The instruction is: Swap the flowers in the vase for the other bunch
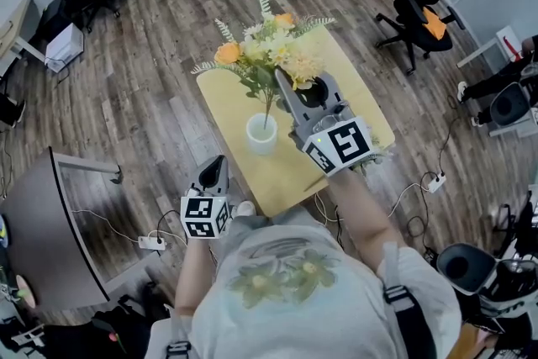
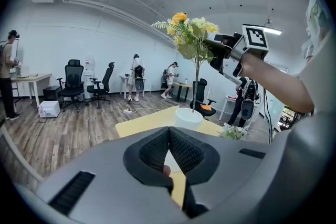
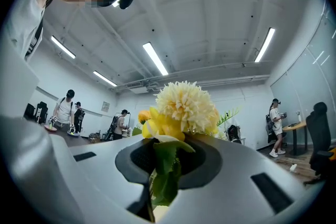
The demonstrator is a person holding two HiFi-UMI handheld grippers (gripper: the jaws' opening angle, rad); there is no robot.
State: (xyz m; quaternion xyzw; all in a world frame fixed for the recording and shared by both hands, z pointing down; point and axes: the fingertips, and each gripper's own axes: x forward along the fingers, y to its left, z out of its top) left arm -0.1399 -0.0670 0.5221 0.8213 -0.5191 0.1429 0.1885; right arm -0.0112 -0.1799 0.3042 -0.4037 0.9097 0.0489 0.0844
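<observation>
In the head view, the right tongs (image 1: 284, 88) pinched the yellow bunch (image 1: 269, 46) low among its leaves. Its thin stem ran down from them into the white vase (image 1: 261, 134) just below, on the desk (image 1: 277, 176). The left tongs (image 1: 214, 168) hung by the desk's near edge, apart from the white vase. In the left gripper view, the left tongs were pressed together with nothing in them. The white vase stood ahead of them, and the other bunch (image 2: 232, 132), small and pale, lay on the desk further off to the right. In the right gripper view, the pads squeezed green leaves and stem, with the flower heads just above. The yellow bunch looked light and soft, with bendy stems that could crush, so a gentle hold on the stems seemed best. The white vase looked light and might tip.
</observation>
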